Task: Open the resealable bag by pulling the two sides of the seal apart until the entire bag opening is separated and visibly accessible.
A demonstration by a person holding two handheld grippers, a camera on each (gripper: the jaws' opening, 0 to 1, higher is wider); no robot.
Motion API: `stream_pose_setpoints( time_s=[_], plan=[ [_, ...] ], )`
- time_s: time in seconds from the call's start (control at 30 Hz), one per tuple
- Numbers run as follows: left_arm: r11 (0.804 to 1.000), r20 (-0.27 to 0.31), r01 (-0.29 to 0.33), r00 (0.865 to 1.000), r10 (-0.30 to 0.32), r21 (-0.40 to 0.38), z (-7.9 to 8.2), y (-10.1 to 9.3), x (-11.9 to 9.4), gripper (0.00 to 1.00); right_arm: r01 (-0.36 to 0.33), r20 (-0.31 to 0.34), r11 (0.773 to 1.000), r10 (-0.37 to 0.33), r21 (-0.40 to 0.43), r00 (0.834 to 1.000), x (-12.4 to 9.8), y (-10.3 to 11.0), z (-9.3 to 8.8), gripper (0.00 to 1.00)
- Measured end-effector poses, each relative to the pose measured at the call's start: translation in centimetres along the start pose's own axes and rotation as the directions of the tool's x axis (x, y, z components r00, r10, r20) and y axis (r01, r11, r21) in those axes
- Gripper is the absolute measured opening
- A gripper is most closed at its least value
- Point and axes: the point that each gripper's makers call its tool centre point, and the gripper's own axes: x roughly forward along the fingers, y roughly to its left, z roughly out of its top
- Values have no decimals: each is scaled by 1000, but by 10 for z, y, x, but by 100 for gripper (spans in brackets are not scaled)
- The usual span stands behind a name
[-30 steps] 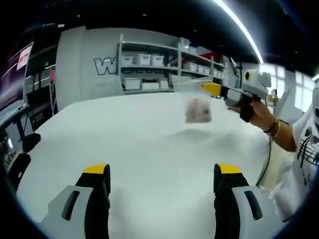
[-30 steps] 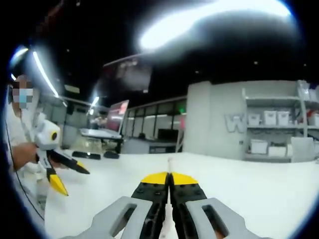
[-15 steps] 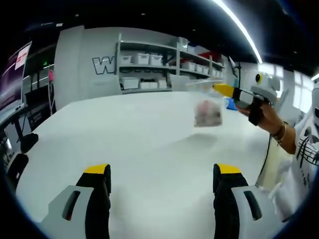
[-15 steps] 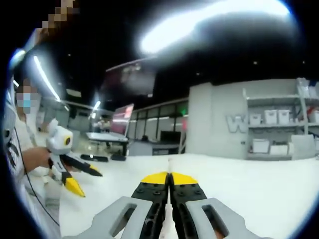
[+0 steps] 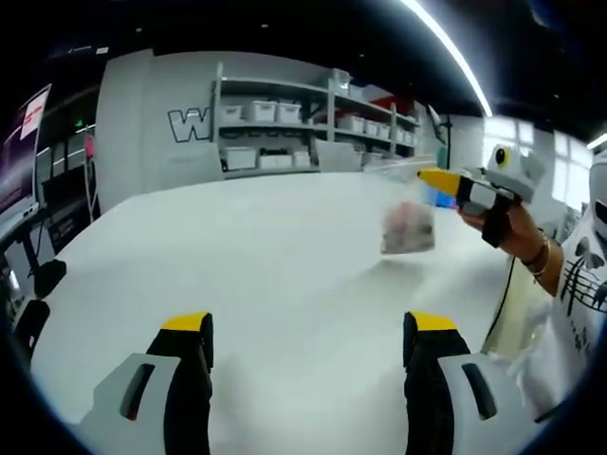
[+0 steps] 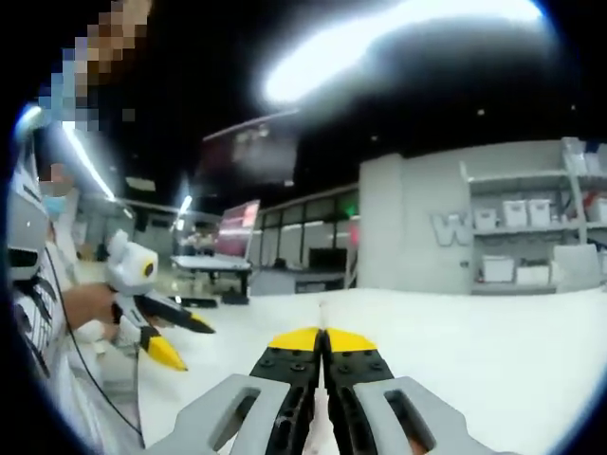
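In the left gripper view, a monitor sits at the far left edge, beside a grey wall with a large letter W. Next come wall shelves carrying white storage bins. A broad white table spreads across the middle. Low in this view the left gripper has its yellow-tipped jaws spread wide apart with nothing between them, above bare tabletop. Further right, the clear resealable bag, with pinkish contents, hangs in the air above the table. Its top edge is pinched by the right gripper, which comes in from the right, held by a person's hand. In the right gripper view, the left gripper shows at left, jaws apart, while the right gripper has its jaws pressed together on a thin pale strip of the bag.
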Motion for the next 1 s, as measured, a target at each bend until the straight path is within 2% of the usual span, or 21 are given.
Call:
stream_pose_setpoints(
  time_s=[0.13,0.3,0.37,0.47,0.67,0.73,1.0],
  plan=[
    [1000,-7,9,1000,-9,9,1,-3,2,81,-1,0,1000,1,-19,1000,-1,-1,2,0],
    [1000,-8,12,1000,-12,17,3,-4,3,80,10,3,996,-10,-93,1000,-1,-4,4,0],
    [1000,-6,13,1000,-13,20,4,-4,3,79,-22,-18,989,20,-146,1000,1,3,0,0],
    [999,-8,22,1000,-22,28,5,-6,4,77,-117,-95,974,100,-195,990,5,26,-19,0],
    [997,-19,53,998,-52,47,1,-14,7,74,-193,-129,950,165,-247,978,11,52,-30,0],
    [997,-16,56,998,-55,50,2,-15,6,74,-225,-143,946,195,-233,970,13,61,-35,0],
    [997,-9,53,999,-53,47,0,-13,3,73,-282,-185,936,245,-211,952,17,77,-50,0]
  ],
)
